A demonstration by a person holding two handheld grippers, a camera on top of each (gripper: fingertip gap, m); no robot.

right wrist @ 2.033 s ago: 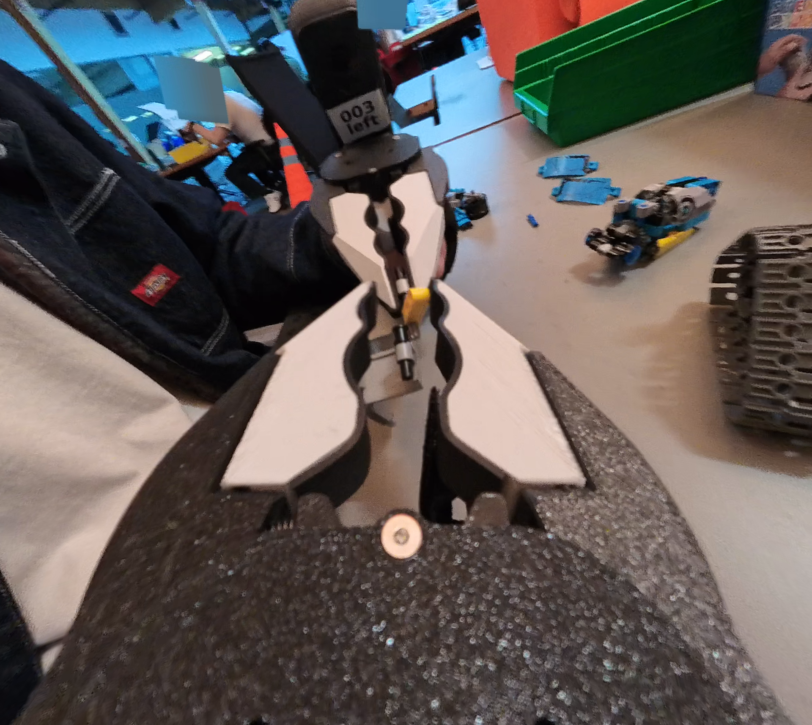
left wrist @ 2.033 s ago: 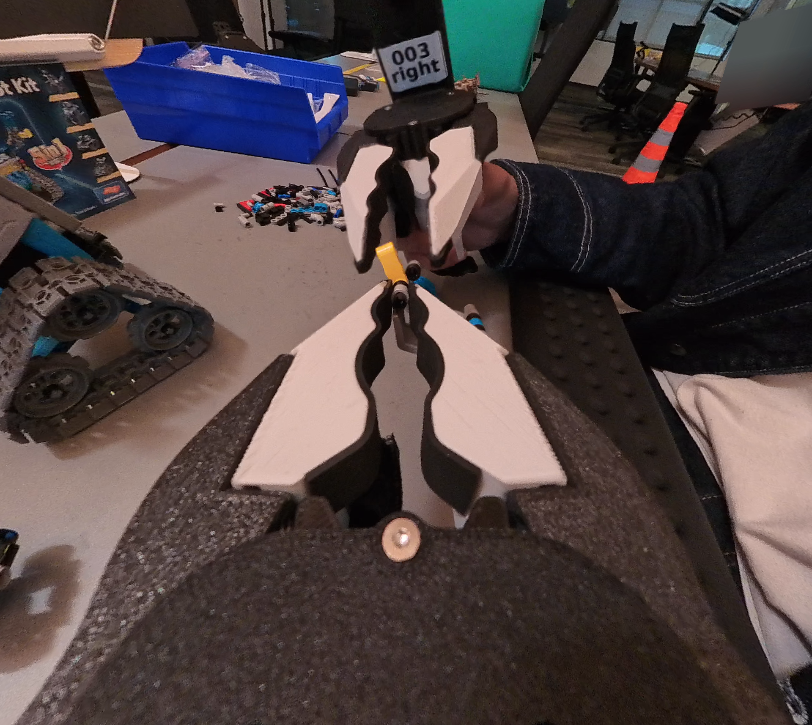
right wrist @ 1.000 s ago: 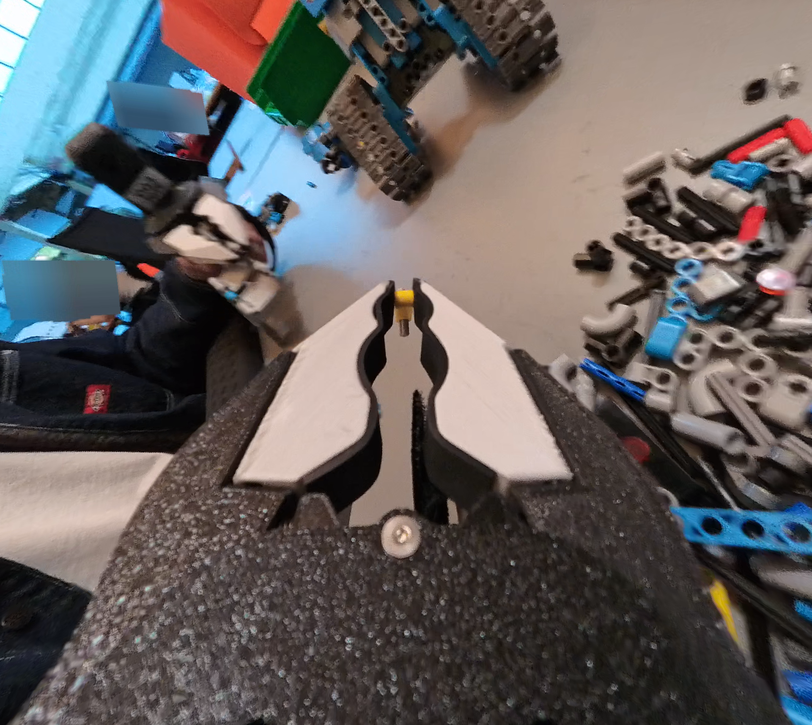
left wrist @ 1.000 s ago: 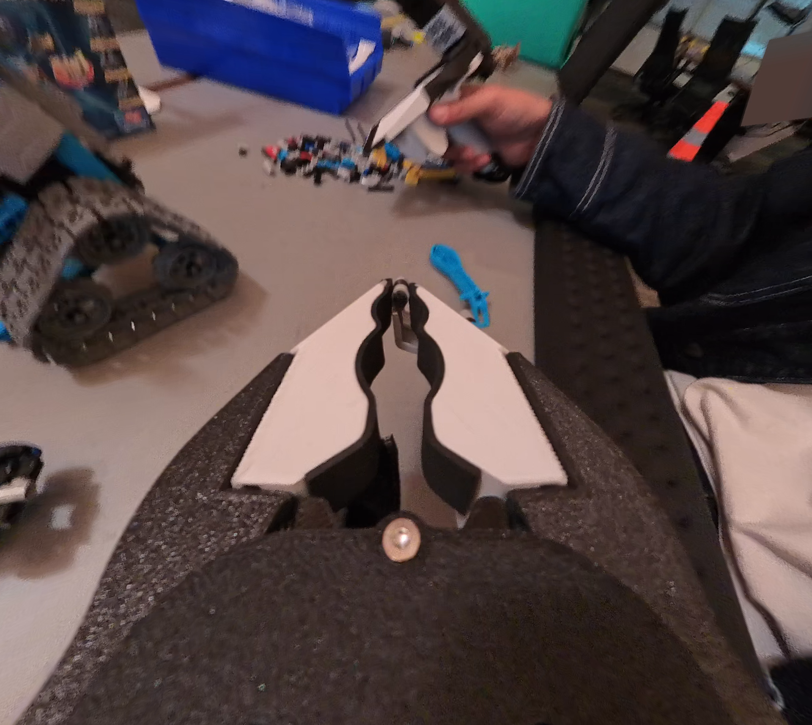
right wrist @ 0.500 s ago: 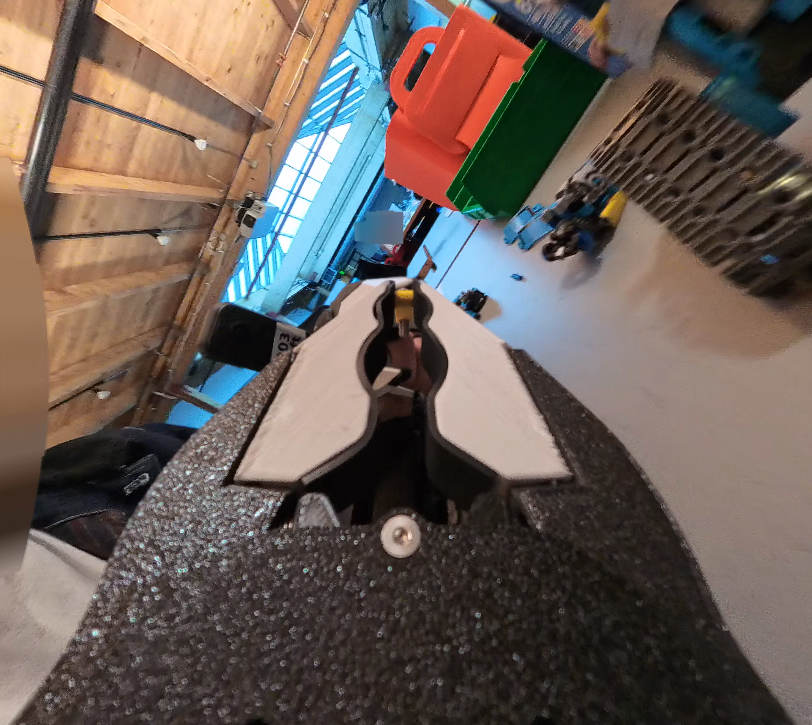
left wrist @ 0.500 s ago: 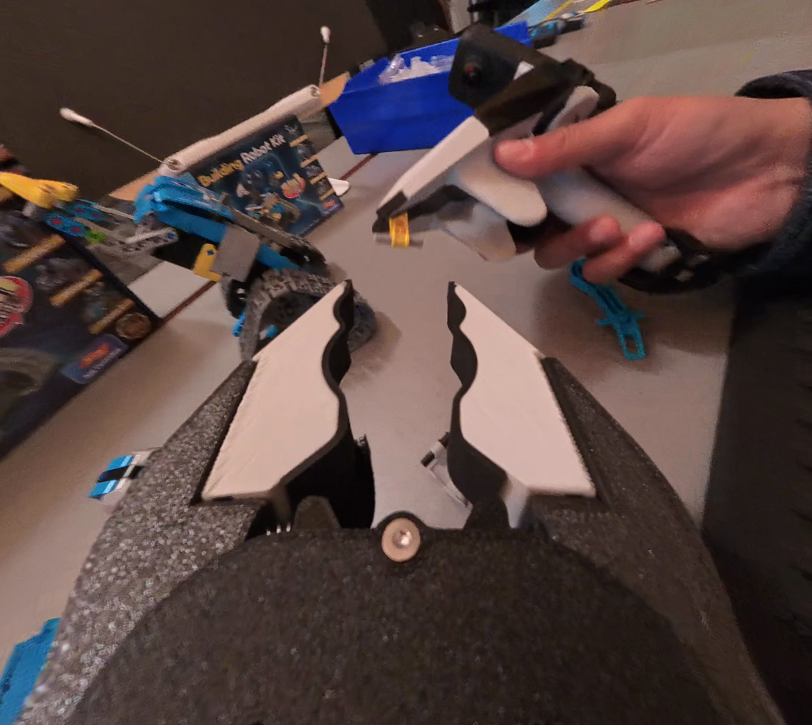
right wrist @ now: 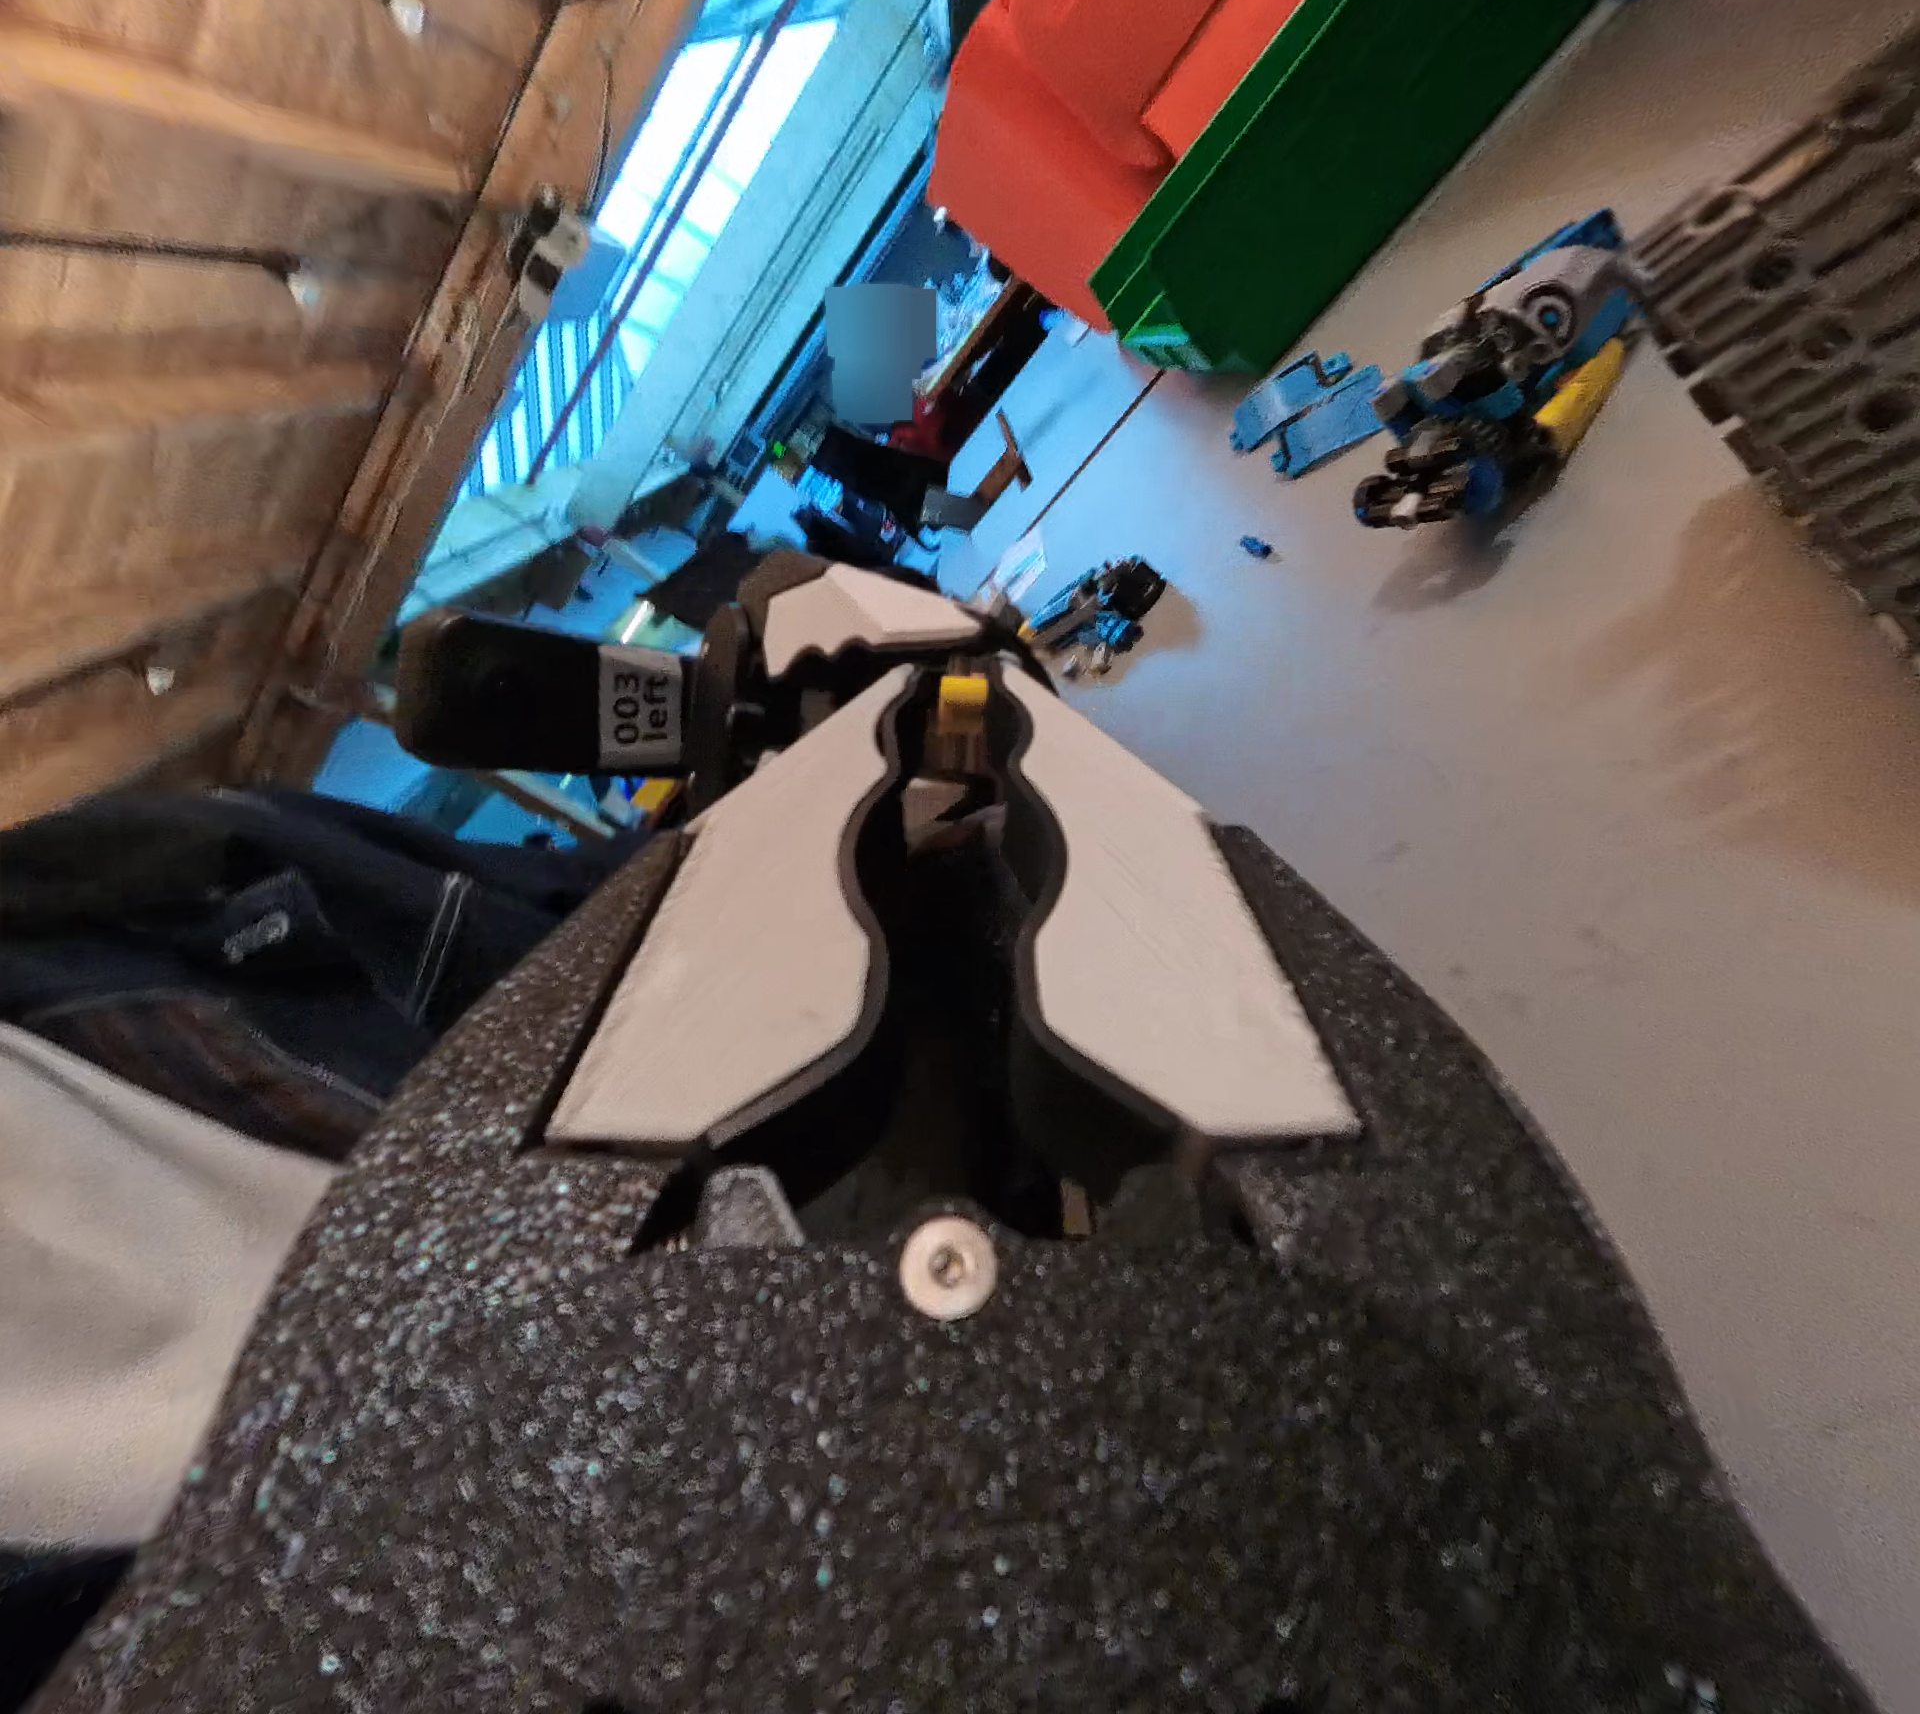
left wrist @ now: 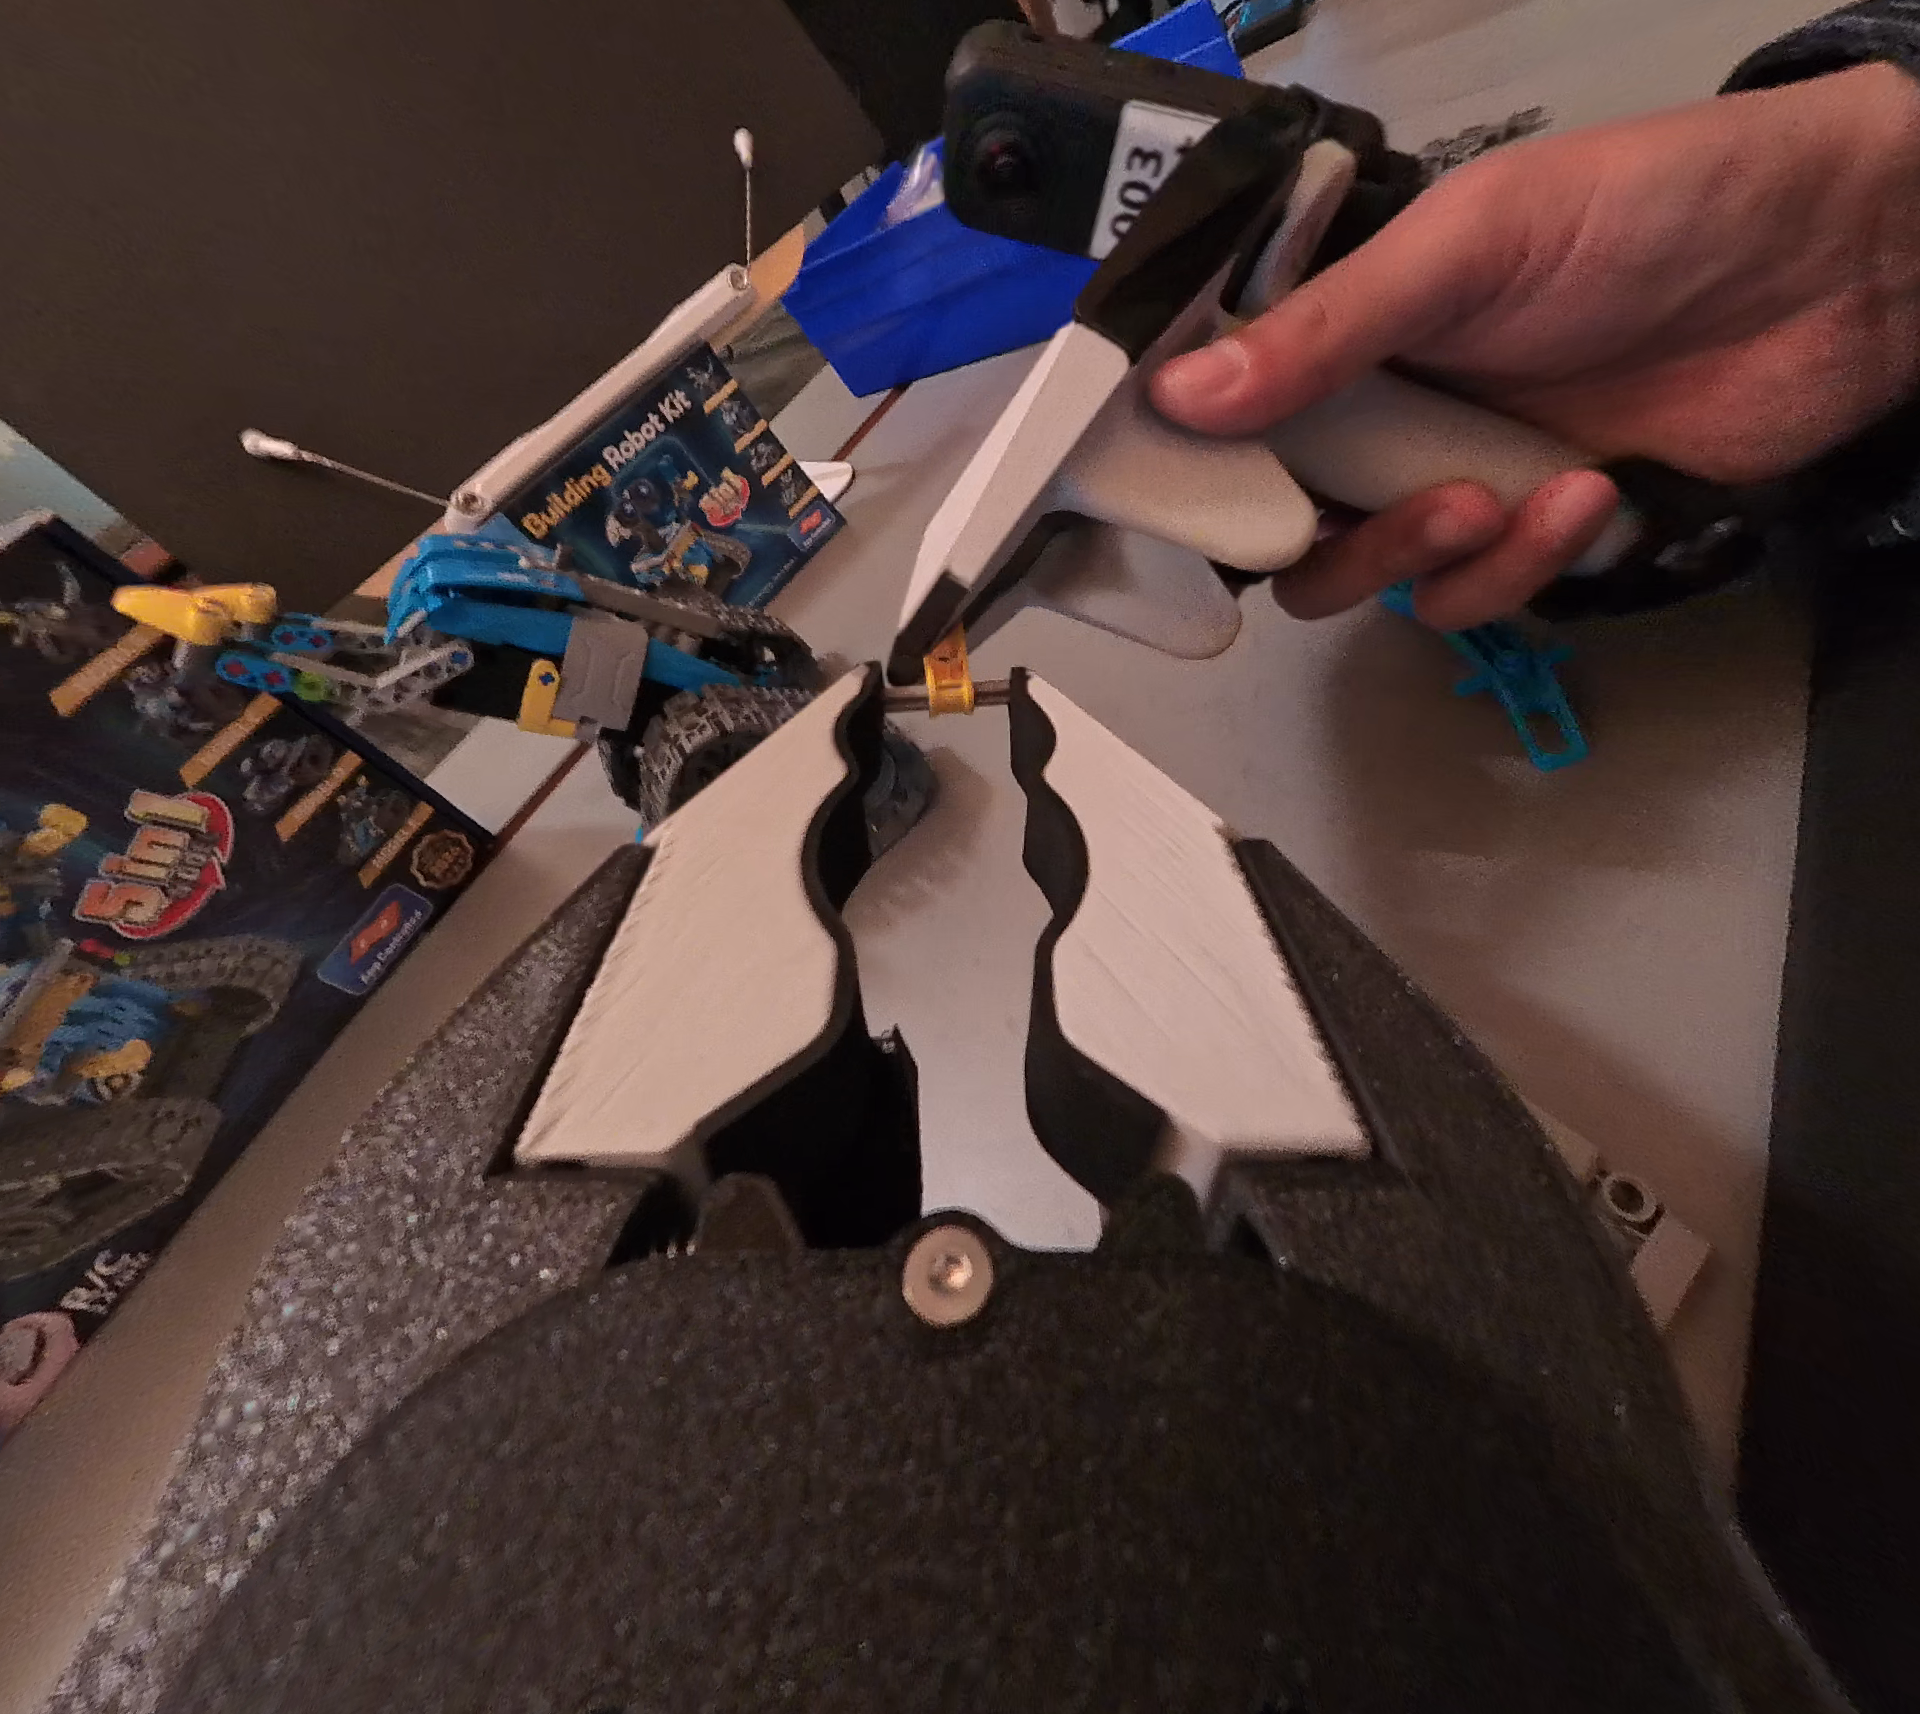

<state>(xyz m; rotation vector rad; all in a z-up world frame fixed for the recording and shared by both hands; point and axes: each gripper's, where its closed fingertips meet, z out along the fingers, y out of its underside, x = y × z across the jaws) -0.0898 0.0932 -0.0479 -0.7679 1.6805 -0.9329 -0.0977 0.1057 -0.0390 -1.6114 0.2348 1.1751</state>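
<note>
While the right gripper (right wrist: 951, 677) pinches a yellow connector (left wrist: 948, 675) on a grey pin, the left gripper (left wrist: 940, 693) – jaws spread – brackets it above the table (left wrist: 1455, 833)

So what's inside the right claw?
A small yellow connector on a thin grey axle, pinched at the right claw tips. Whether the pads touch the axle is hidden.

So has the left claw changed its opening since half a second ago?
Yes. The left claw has narrowed: its tips now flank the small yellow connector piece on its grey pin, held by the right claw.
</note>
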